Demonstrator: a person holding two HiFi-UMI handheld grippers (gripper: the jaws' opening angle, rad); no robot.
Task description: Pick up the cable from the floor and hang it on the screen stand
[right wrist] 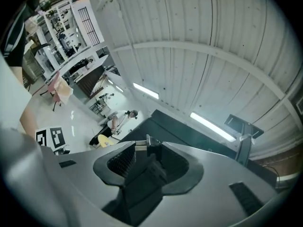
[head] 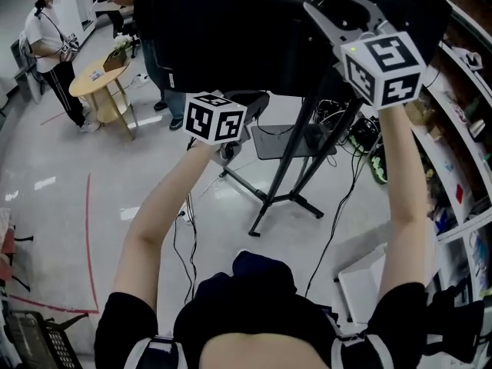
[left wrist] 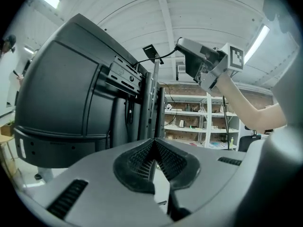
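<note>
Both my arms are raised behind the black screen (head: pixel 231 29) on its dark tripod stand (head: pixel 288 175). My right gripper (head: pixel 314 6) is up at the screen's top edge, shut on the cable's black plug (right wrist: pixel 149 162), whose metal tip (right wrist: pixel 142 143) pokes out past the pads. From the left gripper view, that right gripper (left wrist: pixel 182 46) holds a thin black cable (left wrist: pixel 147 59) beside the bracket on top of the stand post (left wrist: pixel 154 98). My left gripper (left wrist: pixel 152 143) is lower, its tips together, with a dark strand (left wrist: pixel 175 207) in the gap behind them. Thin cable (head: pixel 188 229) hangs from it to the floor.
Two people stand by a round wooden table (head: pixel 100 83) at the back left. Shelving (head: pixel 461 129) runs along the right, with a tangle of cables (head: pixel 346 121) at its foot. A white panel (head: pixel 361 279) lies on the floor, and red tape lines (head: pixel 88 237) mark it.
</note>
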